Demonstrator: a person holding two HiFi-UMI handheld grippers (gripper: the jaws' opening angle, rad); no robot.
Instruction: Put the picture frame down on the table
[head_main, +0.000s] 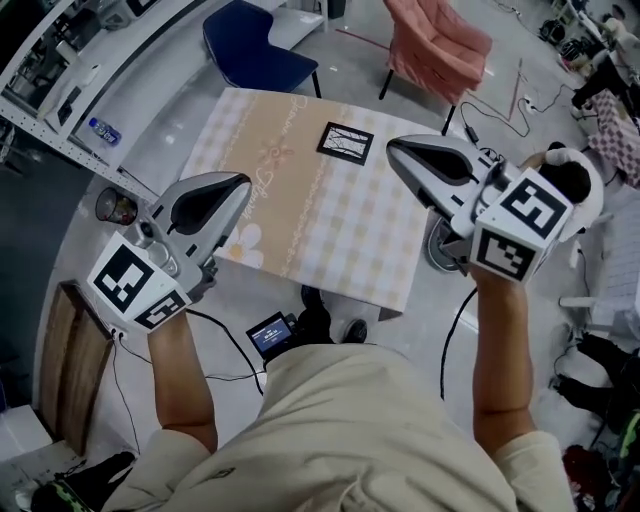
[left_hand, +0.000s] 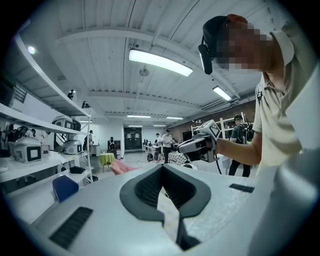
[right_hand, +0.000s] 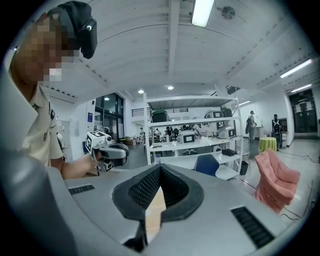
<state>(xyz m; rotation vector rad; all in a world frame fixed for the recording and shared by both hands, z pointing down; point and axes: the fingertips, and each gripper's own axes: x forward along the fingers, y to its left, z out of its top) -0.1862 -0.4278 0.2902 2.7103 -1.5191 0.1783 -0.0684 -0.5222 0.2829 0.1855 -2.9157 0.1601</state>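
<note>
The picture frame (head_main: 344, 142), black-edged with a pale branch picture, lies flat on the checked tablecloth of the table (head_main: 330, 240), toward its far side. My left gripper (head_main: 238, 185) hovers over the table's near left corner, jaws shut and empty. On the other side, my right gripper (head_main: 394, 148) is raised over the right edge, shut with nothing in it, a short way right of the frame. Neither gripper view shows the frame. The left gripper view shows its own jaws (left_hand: 162, 169) closed and the right gripper (left_hand: 200, 144) beyond. The right gripper view shows closed jaws (right_hand: 159, 169).
A blue chair (head_main: 255, 50) and a pink armchair (head_main: 440, 45) stand behind the table. White shelving (head_main: 60, 90) with a water bottle (head_main: 103, 131) runs along the left. A wooden board (head_main: 75, 360) and a small screen device (head_main: 272, 333) sit on the floor near me.
</note>
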